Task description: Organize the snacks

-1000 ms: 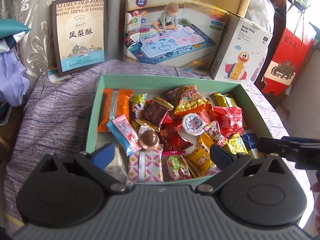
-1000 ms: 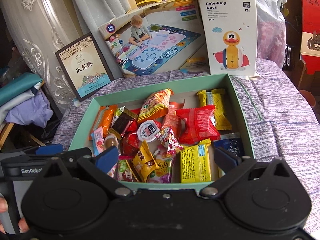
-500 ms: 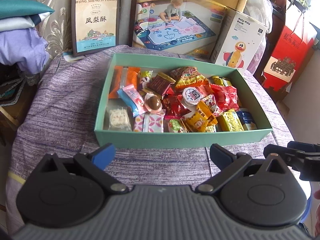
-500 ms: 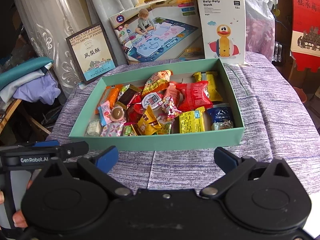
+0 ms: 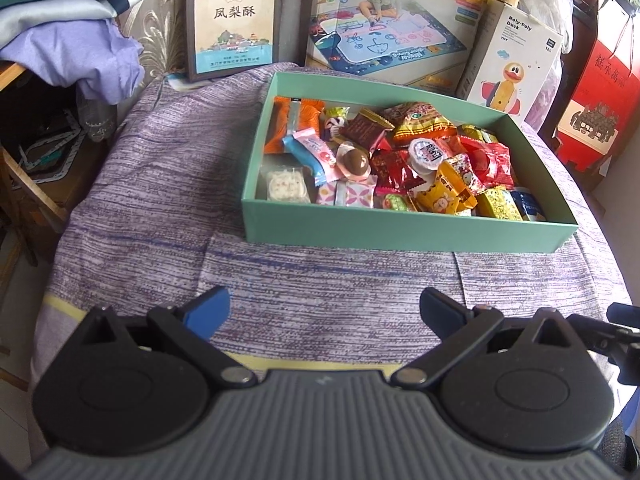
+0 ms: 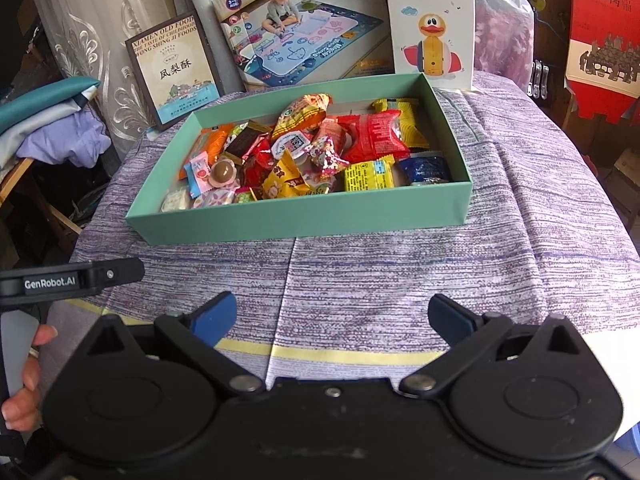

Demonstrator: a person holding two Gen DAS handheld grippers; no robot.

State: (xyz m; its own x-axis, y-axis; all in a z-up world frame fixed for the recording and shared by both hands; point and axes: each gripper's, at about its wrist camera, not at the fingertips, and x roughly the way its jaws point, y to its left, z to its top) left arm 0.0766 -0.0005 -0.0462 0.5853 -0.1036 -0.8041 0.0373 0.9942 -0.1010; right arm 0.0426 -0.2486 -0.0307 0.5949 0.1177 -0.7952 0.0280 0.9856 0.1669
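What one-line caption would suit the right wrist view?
Open right gripper hovers above purple cloth, facing a green box filled with wrapped snacks.

The left gripper (image 5: 324, 304) hangs spread wide over the purple cloth (image 5: 160, 208), near the snack-filled green box (image 5: 400, 232).

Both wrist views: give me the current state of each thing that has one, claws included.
Left claw: open, empty, above the cloth short of the box.
Right claw: open, empty, also short of the box.
Box: lidless, flat on the cloth, full of mixed snacks.
Jelly cup: sealed, lying on the pile.
Red packet: unopened, inside the box.
Duck carton: closed, upright behind the box.
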